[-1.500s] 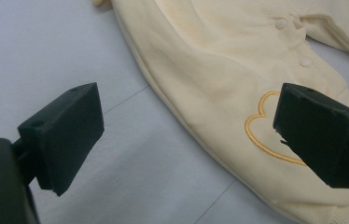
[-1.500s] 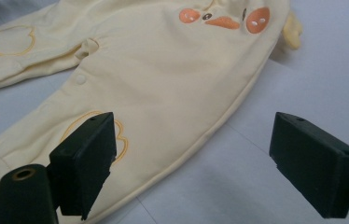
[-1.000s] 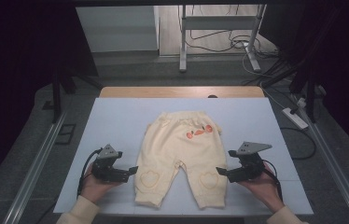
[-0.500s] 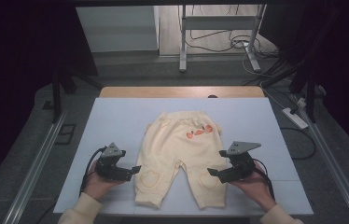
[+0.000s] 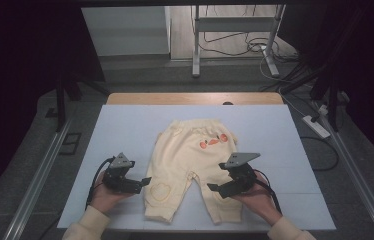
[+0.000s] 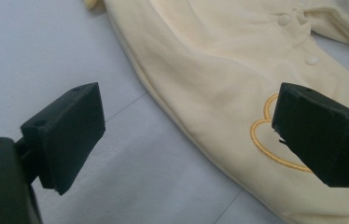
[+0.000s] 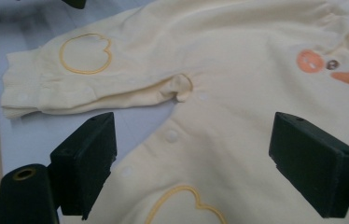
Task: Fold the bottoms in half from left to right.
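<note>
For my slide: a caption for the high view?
Two open grippers flank yellow baby trousers on a white table.

I work in a lab-like recording bay: dark curtains (image 5: 20,75) surround my counter (image 5: 125,125), cables (image 5: 235,45) sprawl behind, a power strip (image 5: 316,126) lies off its right edge.

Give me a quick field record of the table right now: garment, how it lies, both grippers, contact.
garment: pale yellow baby pants, orange print near the waist
lay: flat on the white mat, waist far, legs toward the person
left gripper: open, at the outer edge of the left leg, by the heart outline
right gripper: open, over the right leg
contact: neither grips cloth yet
snaps: along the inner legs
</note>
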`<state>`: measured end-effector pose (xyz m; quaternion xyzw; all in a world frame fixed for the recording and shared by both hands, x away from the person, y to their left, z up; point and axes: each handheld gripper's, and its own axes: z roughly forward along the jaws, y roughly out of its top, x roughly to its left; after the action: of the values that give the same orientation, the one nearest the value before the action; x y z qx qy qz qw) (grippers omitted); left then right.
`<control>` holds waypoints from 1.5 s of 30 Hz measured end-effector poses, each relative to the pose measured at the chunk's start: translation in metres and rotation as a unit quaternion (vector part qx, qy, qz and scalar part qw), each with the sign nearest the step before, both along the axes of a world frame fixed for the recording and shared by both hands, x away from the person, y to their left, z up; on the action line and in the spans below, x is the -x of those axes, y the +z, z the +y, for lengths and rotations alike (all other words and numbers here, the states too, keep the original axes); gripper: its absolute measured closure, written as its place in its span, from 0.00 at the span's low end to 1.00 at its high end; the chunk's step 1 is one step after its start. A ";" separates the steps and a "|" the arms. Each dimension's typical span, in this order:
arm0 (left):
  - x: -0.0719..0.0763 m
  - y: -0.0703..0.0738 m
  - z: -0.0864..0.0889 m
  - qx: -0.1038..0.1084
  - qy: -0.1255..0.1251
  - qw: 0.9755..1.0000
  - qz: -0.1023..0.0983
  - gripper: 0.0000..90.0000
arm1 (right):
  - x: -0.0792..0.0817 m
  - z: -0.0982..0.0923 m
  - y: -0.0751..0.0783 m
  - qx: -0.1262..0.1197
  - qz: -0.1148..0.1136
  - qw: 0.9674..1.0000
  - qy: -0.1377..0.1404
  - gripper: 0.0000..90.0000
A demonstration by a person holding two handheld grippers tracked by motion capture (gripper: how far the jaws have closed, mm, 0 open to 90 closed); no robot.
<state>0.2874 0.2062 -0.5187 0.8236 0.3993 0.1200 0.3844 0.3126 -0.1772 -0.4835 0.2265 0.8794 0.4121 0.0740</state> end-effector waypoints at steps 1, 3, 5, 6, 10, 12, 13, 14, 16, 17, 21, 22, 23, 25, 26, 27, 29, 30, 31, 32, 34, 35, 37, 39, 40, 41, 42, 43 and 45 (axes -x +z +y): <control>0.000 0.000 0.000 0.001 0.001 1.000 -0.001 0.10 | 0.001 0.006 -0.001 0.001 -0.001 1.000 0.008 0.17; 0.000 0.000 0.000 0.002 0.001 1.000 -0.001 0.10 | 0.002 0.009 -0.001 0.001 0.000 1.000 0.011 0.17; 0.000 0.000 0.000 0.002 0.000 1.000 -0.001 0.10 | 0.002 0.016 -0.001 0.002 0.001 1.000 0.017 0.17; 0.000 0.000 0.000 0.001 0.000 1.000 0.000 0.10 | 0.002 0.018 -0.002 0.001 0.002 1.000 0.019 0.17; -0.001 0.000 0.000 0.002 0.002 1.000 -0.003 0.10 | 0.003 0.027 -0.003 0.001 0.003 1.000 0.026 0.17; -0.001 0.000 0.001 0.003 0.003 1.000 -0.003 0.10 | 0.003 0.032 -0.004 0.002 0.004 1.000 0.030 0.17; -0.001 0.000 0.001 0.005 0.004 1.000 -0.002 0.10 | 0.003 0.034 -0.004 0.004 0.004 0.999 0.032 0.17; -0.001 0.000 0.001 0.005 0.004 1.000 -0.002 0.10 | 0.003 0.036 -0.004 0.005 0.004 0.999 0.034 0.17; -0.001 0.000 0.001 0.004 0.004 1.000 -0.002 0.10 | 0.004 0.041 -0.005 0.004 0.006 0.999 0.038 0.17; -0.001 0.000 0.001 0.004 0.004 1.000 -0.002 0.10 | 0.005 0.043 -0.005 0.004 0.006 0.999 0.040 0.17; -0.001 0.000 0.002 0.006 0.004 1.000 -0.002 0.11 | 0.007 0.054 -0.007 0.006 0.007 0.999 0.053 0.17; -0.002 0.000 0.002 0.006 0.005 1.000 -0.001 0.11 | 0.007 0.057 -0.008 0.007 0.007 0.998 0.055 0.17; -0.002 0.000 0.002 0.006 0.005 1.000 0.000 0.11 | 0.007 0.060 -0.008 0.009 0.008 0.998 0.058 0.17; -0.002 0.000 0.002 0.006 0.005 1.000 0.000 0.11 | 0.008 0.065 -0.010 0.010 0.010 0.998 0.062 0.17; -0.002 0.000 0.002 0.004 0.005 1.000 0.001 0.10 | 0.008 0.067 -0.011 0.009 0.010 0.998 0.064 0.17; -0.002 0.000 0.002 0.004 0.004 1.000 0.000 0.11 | 0.008 0.069 -0.012 0.012 0.012 0.998 0.066 0.17; -0.002 0.000 0.002 0.003 0.004 1.000 0.000 0.11 | 0.008 0.071 -0.012 0.012 0.013 0.998 0.068 0.17; -0.002 0.000 0.002 0.003 0.005 1.000 0.000 0.11 | 0.009 0.076 -0.013 0.010 0.013 0.997 0.071 0.17; -0.002 0.000 0.002 0.005 0.005 1.000 0.000 0.11 | 0.010 0.078 -0.013 0.010 0.013 0.997 0.074 0.17; -0.002 0.000 0.002 0.005 0.005 1.000 0.000 0.11 | 0.010 0.080 -0.013 0.010 0.014 0.997 0.076 0.17; -0.002 -0.001 0.002 0.004 0.006 1.000 0.001 0.11 | 0.011 0.085 -0.014 0.012 0.016 0.996 0.082 0.17; -0.003 -0.001 0.002 0.003 0.005 1.000 0.001 0.11 | 0.011 0.087 -0.015 0.013 0.016 0.996 0.085 0.17; -0.003 -0.001 0.002 0.002 0.005 1.000 0.001 0.11 | 0.012 0.091 -0.016 0.015 0.017 0.996 0.088 0.17; -0.003 -0.001 0.002 0.002 0.006 1.000 0.001 0.11 | 0.013 0.094 -0.017 0.013 0.019 0.996 0.091 0.17; -0.003 -0.001 0.002 0.002 0.006 1.000 0.001 0.11 | 0.013 0.096 -0.017 0.014 0.018 0.995 0.094 0.17; -0.003 -0.001 0.002 0.003 0.006 1.000 0.001 0.11 | 0.013 0.096 -0.017 0.014 0.018 0.995 0.094 0.17; -0.003 -0.001 0.002 0.004 0.007 1.000 0.000 0.11 | 0.014 0.099 -0.018 0.015 0.020 0.995 0.097 0.17; -0.003 -0.001 0.002 0.004 0.007 1.000 0.000 0.11 | 0.015 0.101 -0.018 0.017 0.019 0.995 0.099 0.17; -0.003 -0.001 0.003 0.005 0.007 1.000 0.001 0.11 | 0.016 0.105 -0.018 0.014 0.021 0.994 0.102 0.17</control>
<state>0.2901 0.2087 -0.5193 0.8192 0.4059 0.1199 0.3869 0.2968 -0.0725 -0.5019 0.1429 0.9051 0.4001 0.0164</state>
